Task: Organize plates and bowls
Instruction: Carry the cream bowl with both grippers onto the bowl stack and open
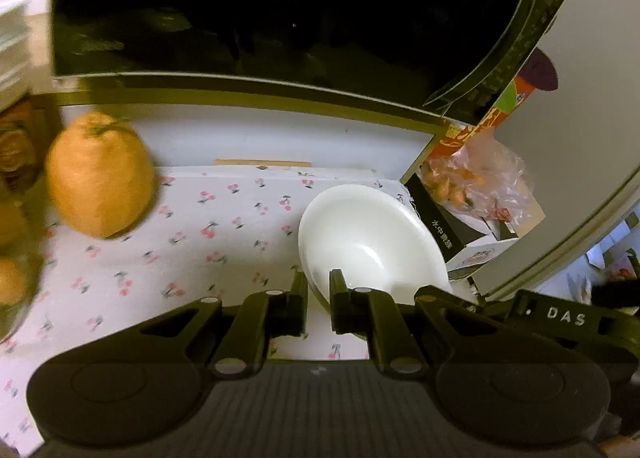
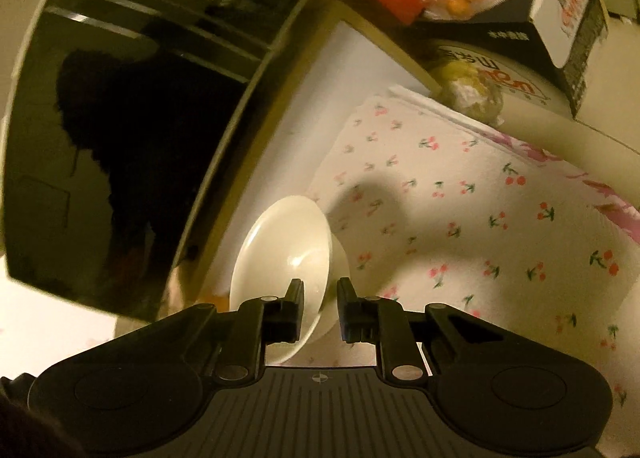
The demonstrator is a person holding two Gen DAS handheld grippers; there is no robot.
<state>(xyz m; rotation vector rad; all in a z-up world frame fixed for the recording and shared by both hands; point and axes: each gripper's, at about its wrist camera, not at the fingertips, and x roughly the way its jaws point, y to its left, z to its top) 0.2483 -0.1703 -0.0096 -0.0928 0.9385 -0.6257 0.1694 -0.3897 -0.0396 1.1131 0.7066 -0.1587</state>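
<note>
A white bowl [image 1: 372,242] is held tilted above the cherry-print cloth [image 1: 192,258], in front of the black microwave [image 1: 280,10]. My left gripper [image 1: 319,290] is shut on the bowl's near rim. In the right wrist view the same white bowl [image 2: 286,246] stands on edge between the fingers of my right gripper [image 2: 320,298], which clamps its rim on the side opposite the left gripper. White dishes [image 1: 14,46] are stacked at the far left edge.
A large orange citrus fruit [image 1: 100,178] lies on the cloth at left, with more fruit [image 1: 10,278] at the left edge. Right of the microwave stand boxes [image 1: 452,234] and a plastic bag of small oranges [image 1: 476,178]. A white fridge side [image 1: 580,118] is at right.
</note>
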